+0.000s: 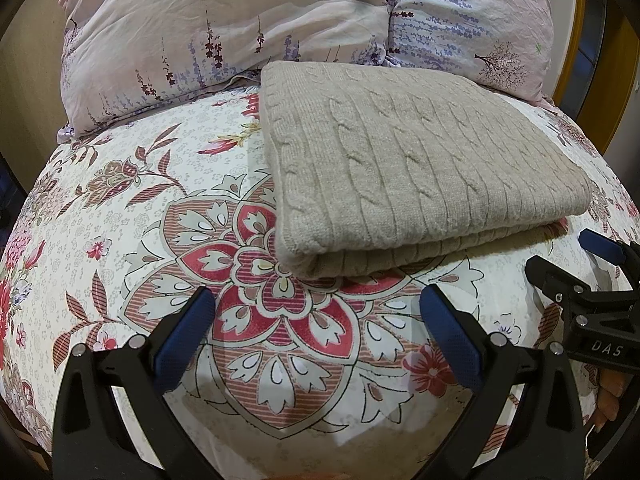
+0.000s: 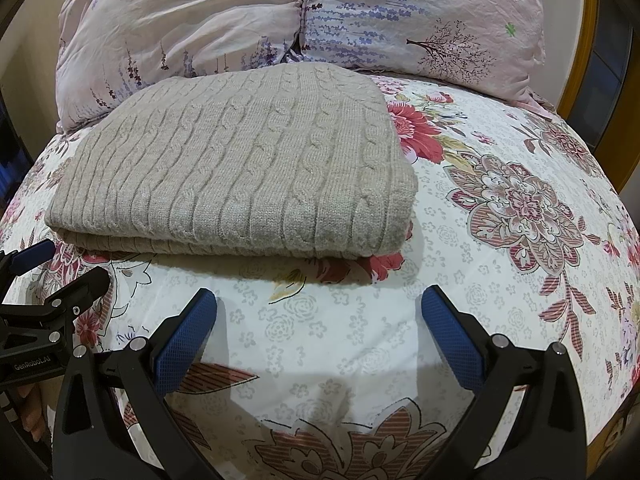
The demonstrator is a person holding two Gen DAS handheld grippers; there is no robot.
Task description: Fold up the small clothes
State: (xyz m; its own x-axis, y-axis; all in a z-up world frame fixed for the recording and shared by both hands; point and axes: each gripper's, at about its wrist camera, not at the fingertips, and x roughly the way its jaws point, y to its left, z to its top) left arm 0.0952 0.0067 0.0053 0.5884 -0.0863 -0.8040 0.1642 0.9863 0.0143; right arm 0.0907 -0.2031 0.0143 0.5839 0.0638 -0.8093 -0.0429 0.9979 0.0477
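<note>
A beige cable-knit sweater (image 1: 404, 168) lies folded into a neat rectangle on the floral bedsheet (image 1: 140, 208); it also shows in the right wrist view (image 2: 240, 168). My left gripper (image 1: 318, 304) is open and empty, hovering just in front of the sweater's near folded edge. My right gripper (image 2: 320, 304) is open and empty, a little in front of the sweater's near right corner. The right gripper shows at the right edge of the left wrist view (image 1: 568, 260), and the left gripper at the left edge of the right wrist view (image 2: 60, 268).
Two pale floral pillows (image 1: 224, 28) (image 2: 420, 16) lie behind the sweater at the head of the bed. A wooden frame (image 2: 588, 40) stands at the far right. The bedsheet (image 2: 500, 208) spreads to the right of the sweater.
</note>
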